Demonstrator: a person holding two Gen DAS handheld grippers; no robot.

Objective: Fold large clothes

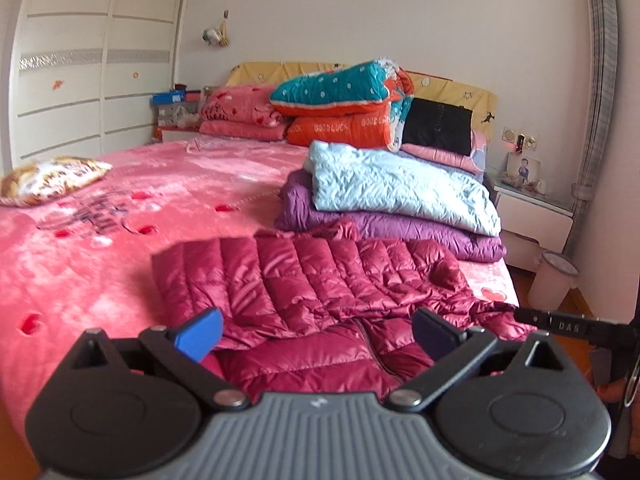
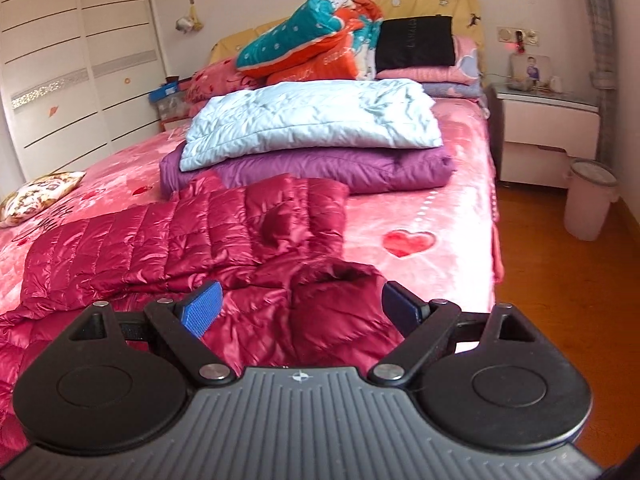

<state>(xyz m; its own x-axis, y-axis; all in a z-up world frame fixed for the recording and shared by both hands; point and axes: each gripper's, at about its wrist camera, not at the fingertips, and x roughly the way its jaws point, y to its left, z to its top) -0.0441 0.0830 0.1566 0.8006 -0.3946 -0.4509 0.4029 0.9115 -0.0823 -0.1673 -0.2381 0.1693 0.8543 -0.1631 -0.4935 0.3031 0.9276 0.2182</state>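
Observation:
A dark red quilted down jacket [image 1: 304, 284] lies spread on the pink bed, zipper side up near me; it also shows in the right wrist view [image 2: 192, 240] with one side folded over. My left gripper [image 1: 318, 334] is open and empty, hovering just above the jacket's near part. My right gripper [image 2: 300, 308] is open and empty, above the jacket's right near part, beside a rumpled sleeve or hood [image 2: 340, 280].
A folded light blue quilt [image 2: 312, 116] lies on a purple one [image 2: 340, 168] behind the jacket. Piled bedding [image 1: 344, 96] stands at the headboard. A small patterned pillow [image 1: 52, 178] lies left. A nightstand [image 2: 548, 128] and bin [image 2: 590, 200] stand right on the wood floor.

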